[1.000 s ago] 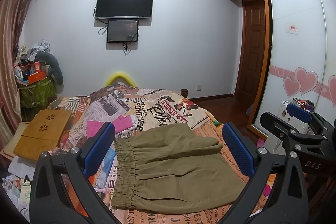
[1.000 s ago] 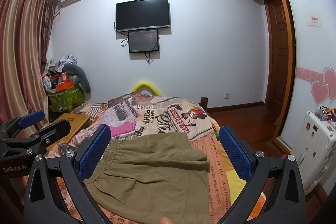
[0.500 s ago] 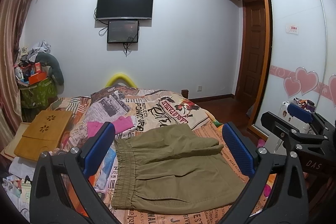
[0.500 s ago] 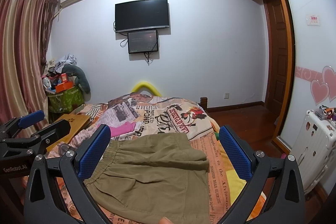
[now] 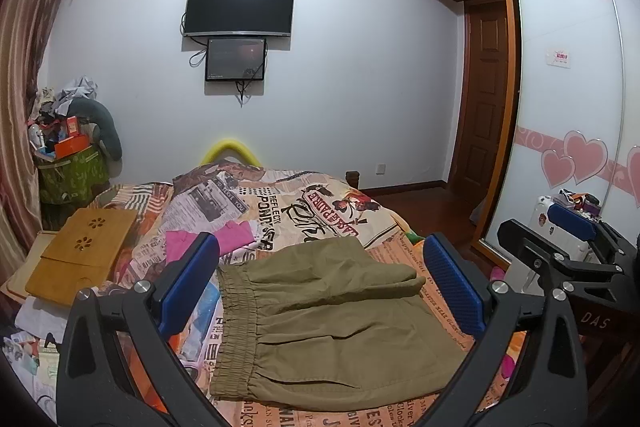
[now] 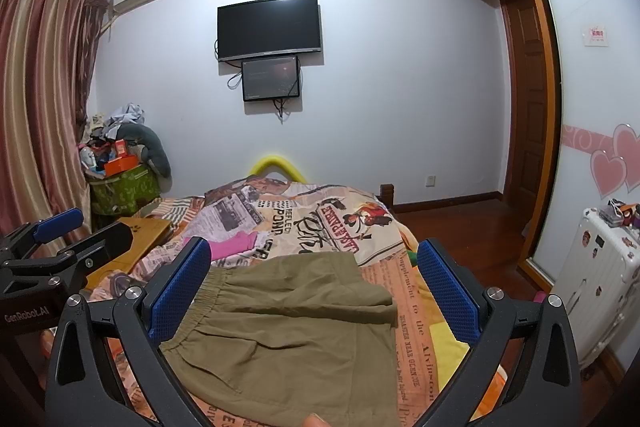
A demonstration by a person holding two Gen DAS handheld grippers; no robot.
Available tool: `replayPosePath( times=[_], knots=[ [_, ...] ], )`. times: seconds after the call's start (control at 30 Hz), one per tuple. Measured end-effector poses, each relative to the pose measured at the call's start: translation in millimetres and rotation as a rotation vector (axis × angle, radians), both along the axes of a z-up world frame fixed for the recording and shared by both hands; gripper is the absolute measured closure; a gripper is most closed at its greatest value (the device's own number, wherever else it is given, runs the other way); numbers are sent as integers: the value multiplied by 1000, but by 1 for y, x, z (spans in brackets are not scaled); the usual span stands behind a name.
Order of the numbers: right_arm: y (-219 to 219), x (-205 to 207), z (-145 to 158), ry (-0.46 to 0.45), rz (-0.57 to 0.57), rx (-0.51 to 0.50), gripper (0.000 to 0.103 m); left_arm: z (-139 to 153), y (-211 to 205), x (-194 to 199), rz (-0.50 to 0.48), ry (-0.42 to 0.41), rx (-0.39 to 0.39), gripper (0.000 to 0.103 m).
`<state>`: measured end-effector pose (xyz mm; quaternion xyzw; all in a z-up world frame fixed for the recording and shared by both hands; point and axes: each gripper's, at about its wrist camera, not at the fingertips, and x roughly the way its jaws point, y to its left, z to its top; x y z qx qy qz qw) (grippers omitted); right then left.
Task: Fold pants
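Olive cotton pants (image 5: pixel 328 323) lying flat on the newspaper-print bedspread (image 5: pixel 320 211), with left gripper (image 5: pixel 320 291) and right gripper (image 6: pixel 316 291) both hovering spread and empty above, risking pinching bedspread along with cloth.

The left tongs (image 6: pixel 48 267) carry "GenRobot.AI" on their body; the right tongs (image 5: pixel 572 251) show "DAS" (the rest is cut off). The newspaper-print bedspread (image 6: pixel 320 223) reads, upside down, "REFLECT", "POWER" and "LAKE PRAIRIE"; smaller print is illegible.
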<state>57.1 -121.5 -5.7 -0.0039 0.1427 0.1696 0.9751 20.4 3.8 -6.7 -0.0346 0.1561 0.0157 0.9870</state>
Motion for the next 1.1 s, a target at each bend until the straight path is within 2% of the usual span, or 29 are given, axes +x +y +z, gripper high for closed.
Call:
replayPosePath(
  times=[0.37, 0.63, 0.87, 1.1],
  knots=[
    [-6, 16, -4, 10, -32, -33, 0, -7, 8, 20, 18, 29, -3, 0],
    [-11, 40, -19, 57, -81, -75, 0, -28, 28, 68, 33, 124, -13, 0],
    [-25, 74, -44, 163, -122, -104, 0, -67, 62, 124, 95, 275, -71, 0],
    [-30, 108, -74, 292, -115, -170, 1, -118, 82, 177, 117, 452, -53, 0]
  ],
)
